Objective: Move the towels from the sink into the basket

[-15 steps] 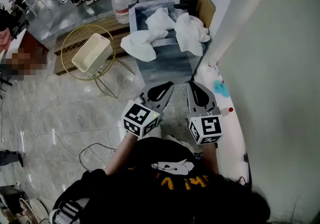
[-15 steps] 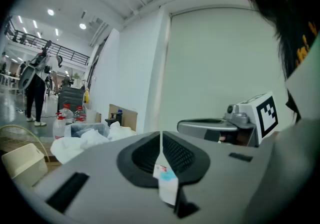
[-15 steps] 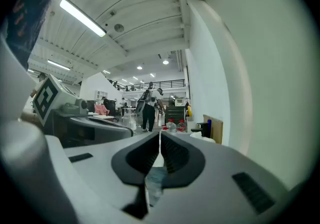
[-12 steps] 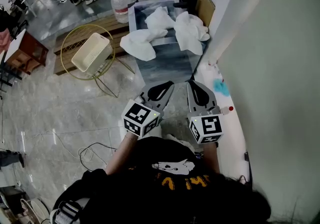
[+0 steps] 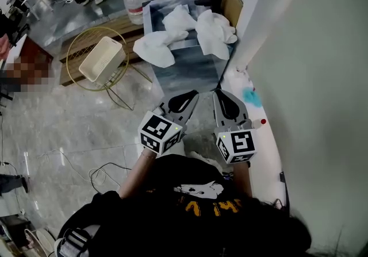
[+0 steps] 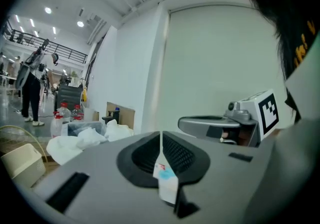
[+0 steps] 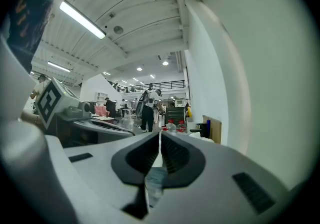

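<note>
2 grippers are held low and close to the person (image 5: pixel 190 204), well short of the sink (image 5: pixel 192 71). The left gripper (image 5: pixel 194 96) is seen with its jaws pressed together along a thin seam, and nothing is caught between them. The right gripper (image 5: pixel 218 94) is closed just as tightly, its jaws meeting in 1 line with nothing pinched. Both are pointed roughly level toward the sink, side by side but not touching. Each has its marker cube at the end nearest the body.

The towels (image 5: pixel 214 33) are found in and on the steel sink, which stands against the white wall (image 5: pixel 310 77). They are white and crumpled. 1 is draped over the sink's left rim and hangs partly outside it. Another is bunched at the back, and a larger heap is piled on the right side, just below the black tap (image 5: pixel 208 0). None of them is touched by either gripper.

The basket (image 5: pixel 102 59) is seen on the floor to the left of the sink, near it but apart. It is cream-coloured and tilted, and it is framed by the hoop of a gold wire stand (image 5: pixel 67 57). No towel can be seen in it.

Clear bottles (image 5: pixel 133 3) with red caps are grouped behind the sink's left corner. A small blue object (image 5: pixel 251 98) is seen on the white ledge (image 5: pixel 267 164) to the right of the right gripper. Loose cables (image 5: pixel 86 169) are spread over the glossy floor (image 5: pixel 57 123) on the left.
</note>
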